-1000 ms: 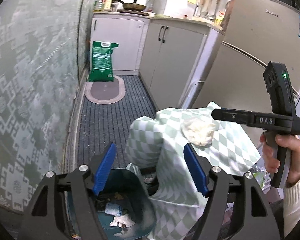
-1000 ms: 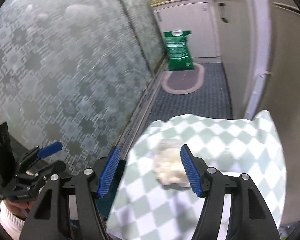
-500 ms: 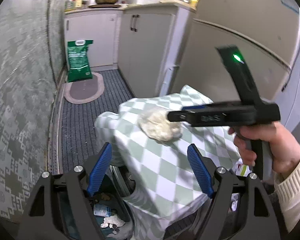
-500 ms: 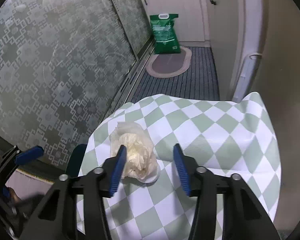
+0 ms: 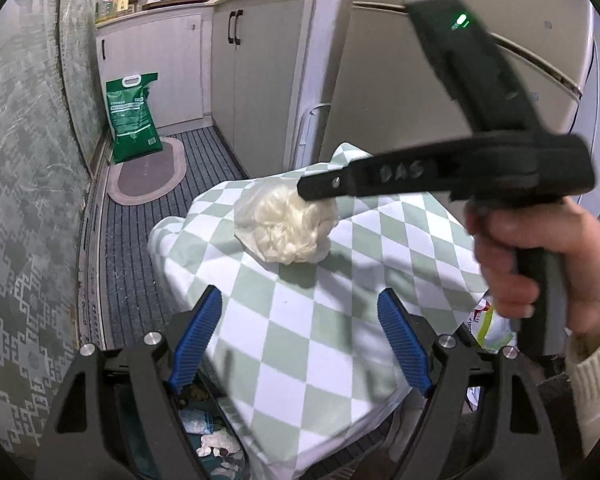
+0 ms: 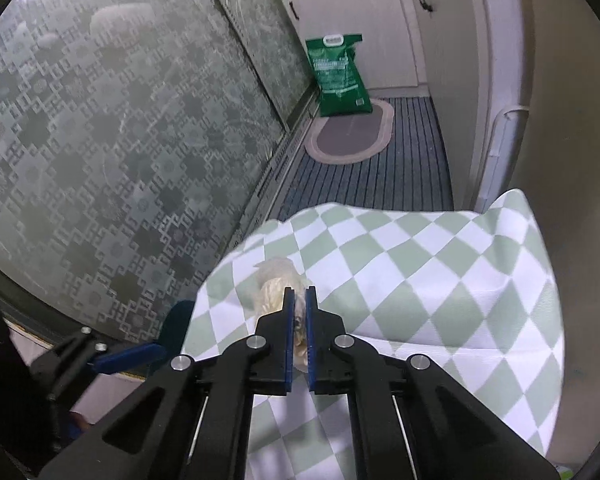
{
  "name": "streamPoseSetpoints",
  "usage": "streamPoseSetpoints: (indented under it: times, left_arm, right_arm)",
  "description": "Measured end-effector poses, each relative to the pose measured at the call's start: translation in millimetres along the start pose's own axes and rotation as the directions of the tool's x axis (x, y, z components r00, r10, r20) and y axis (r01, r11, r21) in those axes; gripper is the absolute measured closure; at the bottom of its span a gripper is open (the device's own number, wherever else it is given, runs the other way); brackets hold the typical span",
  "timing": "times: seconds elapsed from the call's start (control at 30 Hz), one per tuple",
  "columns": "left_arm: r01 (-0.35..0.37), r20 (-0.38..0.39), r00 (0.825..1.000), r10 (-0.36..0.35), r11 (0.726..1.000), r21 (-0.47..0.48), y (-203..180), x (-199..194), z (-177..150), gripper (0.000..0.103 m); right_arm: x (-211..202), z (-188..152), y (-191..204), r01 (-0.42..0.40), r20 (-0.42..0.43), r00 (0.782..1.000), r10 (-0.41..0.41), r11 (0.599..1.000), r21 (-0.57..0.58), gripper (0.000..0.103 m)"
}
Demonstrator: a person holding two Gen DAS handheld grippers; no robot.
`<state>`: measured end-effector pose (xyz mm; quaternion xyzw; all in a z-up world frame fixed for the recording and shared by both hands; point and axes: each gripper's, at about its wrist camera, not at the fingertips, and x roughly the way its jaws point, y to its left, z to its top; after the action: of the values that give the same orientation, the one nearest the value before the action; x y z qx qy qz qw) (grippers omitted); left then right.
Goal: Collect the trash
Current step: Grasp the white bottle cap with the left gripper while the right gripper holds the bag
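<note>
- Your right gripper has just closed, its blue pads pinching the crumpled plastic wad.
- The wad lies on the green-and-white checked cloth, near its far edge.
- The wad is lumpy; in the left wrist view its longer side runs roughly left to right, and no clear end points anywhere.
- Your left gripper is spread wide over the cloth, holding nothing.
- The bin sits below the cloth's left edge, with scraps inside.
</note>
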<state>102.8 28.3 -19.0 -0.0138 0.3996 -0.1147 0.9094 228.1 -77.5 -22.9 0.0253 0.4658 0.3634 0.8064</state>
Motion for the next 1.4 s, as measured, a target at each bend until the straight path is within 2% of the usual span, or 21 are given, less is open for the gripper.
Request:
streamPoseSetpoints:
  times: [0.1, 0.2, 0.3, 0.4, 0.5, 0.6, 0.8, 0.9, 1.07, 1.13, 1.4]
  left_arm:
    - [0.003, 0.0, 1.0, -0.003, 1.0, 0.011, -7, 6, 4, 0.021]
    - [-0.003, 0.025, 1.0, 0.002, 1.0, 0.029, -15, 13, 10, 0.021]
    - [-0.062, 0.08, 0.995, 0.056, 0.995, 0.082, -22, 22, 20, 0.024]
    - [-0.051, 0.05, 0.998, 0.047, 0.996, 0.074, -22, 38, 28, 0.028]
    - [-0.077, 0.032, 0.997, 0.075, 0.993, 0.088, -26, 51, 31, 0.032]
    - [-0.079, -0.004, 0.997, 0.079, 0.994, 0.081, -25, 64, 32, 0.042]
    - [-0.105, -0.048, 0.993, 0.11, 0.99, 0.089, -28, 80, 34, 0.044]
    - [-0.124, -0.082, 0.988, 0.132, 0.988, 0.096, -29, 89, 33, 0.052]
    - [-0.149, -0.088, 0.983, 0.16, 0.982, 0.112, -31, 94, 33, 0.058]
    - [-0.149, -0.092, 0.983, 0.16, 0.982, 0.112, -33, 95, 33, 0.071]
    - [-0.132, -0.083, 0.987, 0.14, 0.986, 0.101, -36, 79, 32, 0.071]
  right_arm:
    - [-15, 2, -5, -0.018, 0.028, 0.999, 0.018, 1.0, 0.012, 0.098]
    - [-38, 3, -12, -0.027, 0.092, 0.996, 0.024, 0.999, 0.025, 0.098]
    - [-58, 1, -16, -0.04, 0.152, 0.988, 0.038, 0.999, 0.011, 0.098]
    - [-74, -2, -25, -0.033, 0.184, 0.982, 0.03, 0.999, 0.012, 0.098]
    - [-85, -6, -35, -0.012, 0.185, 0.983, 0.011, 1.0, 0.007, 0.098]
    - [-95, -13, -43, -0.007, 0.188, 0.982, 0.006, 1.0, 0.003, 0.098]
    - [-107, -27, -57, 0.004, 0.182, 0.983, -0.004, 1.0, -0.003, 0.098]
    - [-111, -31, -64, 0.004, 0.178, 0.984, -0.005, 1.0, 0.005, 0.098]
    - [-115, -37, -70, 0.007, 0.167, 0.986, -0.007, 1.0, 0.001, 0.098]
    - [-118, -39, -70, 0.009, 0.168, 0.986, -0.008, 1.0, -0.002, 0.098]
    - [-124, -38, -64, 0.002, 0.184, 0.983, -0.001, 1.0, -0.007, 0.098]
